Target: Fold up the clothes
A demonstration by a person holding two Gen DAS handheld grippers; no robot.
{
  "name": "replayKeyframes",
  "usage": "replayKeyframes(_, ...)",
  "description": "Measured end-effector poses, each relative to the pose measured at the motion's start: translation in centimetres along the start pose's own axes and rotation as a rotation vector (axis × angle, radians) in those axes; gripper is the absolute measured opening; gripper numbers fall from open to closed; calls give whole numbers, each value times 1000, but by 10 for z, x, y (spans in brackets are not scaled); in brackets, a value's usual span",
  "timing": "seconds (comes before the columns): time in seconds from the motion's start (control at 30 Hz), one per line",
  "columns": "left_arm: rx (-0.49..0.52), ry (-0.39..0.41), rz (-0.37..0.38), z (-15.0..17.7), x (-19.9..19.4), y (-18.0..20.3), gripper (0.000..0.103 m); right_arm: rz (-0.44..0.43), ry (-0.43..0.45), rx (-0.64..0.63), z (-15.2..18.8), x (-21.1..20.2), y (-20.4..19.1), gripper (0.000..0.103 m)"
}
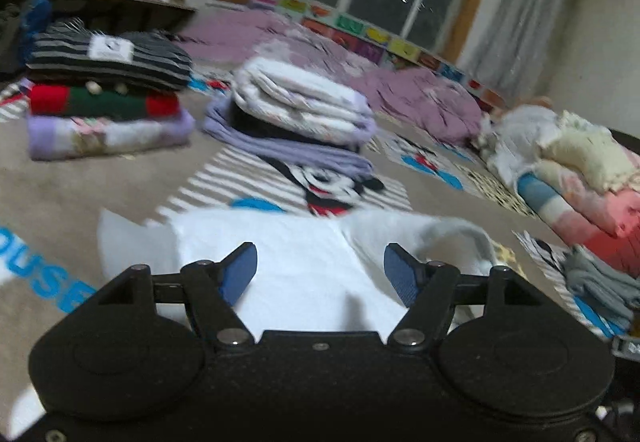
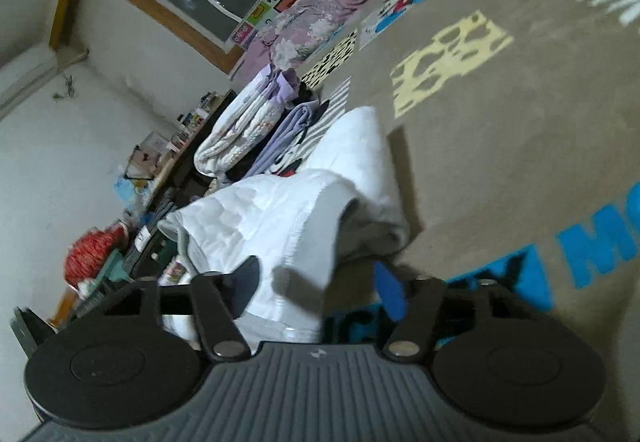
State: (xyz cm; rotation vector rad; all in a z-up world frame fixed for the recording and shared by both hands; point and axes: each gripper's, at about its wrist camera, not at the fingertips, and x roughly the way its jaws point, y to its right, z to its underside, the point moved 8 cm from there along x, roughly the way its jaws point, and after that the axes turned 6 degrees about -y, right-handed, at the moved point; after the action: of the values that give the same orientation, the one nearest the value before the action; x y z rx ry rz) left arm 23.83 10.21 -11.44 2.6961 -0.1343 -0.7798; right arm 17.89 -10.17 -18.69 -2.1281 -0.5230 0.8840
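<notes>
A white garment [image 1: 304,266] lies partly folded on the brown cartoon-print carpet [image 1: 80,194]. My left gripper [image 1: 320,270] is open just above its near part, blue pads wide apart, holding nothing. In the right wrist view, which is rolled sideways, the same white garment [image 2: 320,202] is bunched up with a raised fold. My right gripper [image 2: 316,282] is open around its near edge, one finger on each side, not closed on the cloth.
Folded stacks sit behind the garment: a striped, red-green and lilac stack [image 1: 108,90] at left and a white-lilac stack [image 1: 296,114] in the middle. A pink and cream pile [image 1: 580,178] is at right. Purple bedding [image 1: 400,82] lies under the window.
</notes>
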Motion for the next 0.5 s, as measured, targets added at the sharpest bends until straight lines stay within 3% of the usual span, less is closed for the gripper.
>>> replayKeyframes(0.2,13,-61,3,13,12,6,70,38,19,-68,-7,-2,-21,15)
replayKeyframes(0.5,-3,-133,-5,23,21,-3,70,86,77,-188,-71,-26,-31,7)
